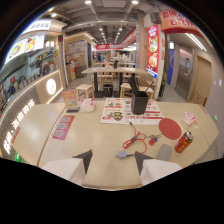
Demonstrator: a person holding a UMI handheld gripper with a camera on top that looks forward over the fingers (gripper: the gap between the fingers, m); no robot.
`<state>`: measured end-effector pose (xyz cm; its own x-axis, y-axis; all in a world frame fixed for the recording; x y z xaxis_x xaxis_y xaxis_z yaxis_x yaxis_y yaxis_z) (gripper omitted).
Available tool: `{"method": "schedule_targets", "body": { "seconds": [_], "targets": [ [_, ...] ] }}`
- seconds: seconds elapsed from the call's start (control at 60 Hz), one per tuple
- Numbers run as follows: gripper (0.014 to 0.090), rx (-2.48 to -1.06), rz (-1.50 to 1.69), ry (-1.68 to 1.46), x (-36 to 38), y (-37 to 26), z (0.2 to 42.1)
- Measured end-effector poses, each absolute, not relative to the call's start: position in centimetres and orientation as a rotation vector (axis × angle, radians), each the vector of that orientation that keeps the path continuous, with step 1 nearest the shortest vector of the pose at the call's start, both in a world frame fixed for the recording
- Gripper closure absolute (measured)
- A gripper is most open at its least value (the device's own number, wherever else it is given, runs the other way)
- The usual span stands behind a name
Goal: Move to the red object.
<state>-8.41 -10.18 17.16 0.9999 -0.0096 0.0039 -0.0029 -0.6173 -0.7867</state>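
The gripper [113, 159] hovers low over a pale wooden table [95, 131], its two fingers spread apart and holding nothing. The task names a red object, and several things here are red: a red cable [134, 140] loops just ahead of the fingers, a red disc [170, 128] lies beyond it toward the right finger's side, and a red can [184, 142] lies on its side near the disc, close to the table's edge. Which one is meant cannot be settled from this view; the disc is the largest and plainest red thing. A small grey plug [123, 155] rests between the fingertips, touching neither. A dark holder [140, 102] stands on a printed menu [125, 111] farther back. To reach the disc well, the tool should likely swing rightward and forward, passing above the cable and plug without dragging them, and stop with the disc centred ahead of the fingers, short of the can.
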Motion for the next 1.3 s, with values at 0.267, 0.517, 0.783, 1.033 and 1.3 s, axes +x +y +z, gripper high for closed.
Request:
{"method": "schedule_targets", "body": {
  "seconds": [0.267, 0.517, 0.783, 1.033, 1.3],
  "targets": [
    [0.0207, -2.251, -0.036, 0.068, -3.5, -11.3, 17.8],
    [0.0203, -2.239, -0.076, 0.074, 4.7, -9.2, 20.0],
    [0.0202, -2.229, -0.117, 0.078, 14.7, -4.3, 20.8],
    [0.0209, -2.265, -0.104, 0.086, 21.0, 1.3, 18.4],
    [0.0207, -2.300, -0.091, 0.101, 24.2, 6.5, 14.4]
  ]
}}
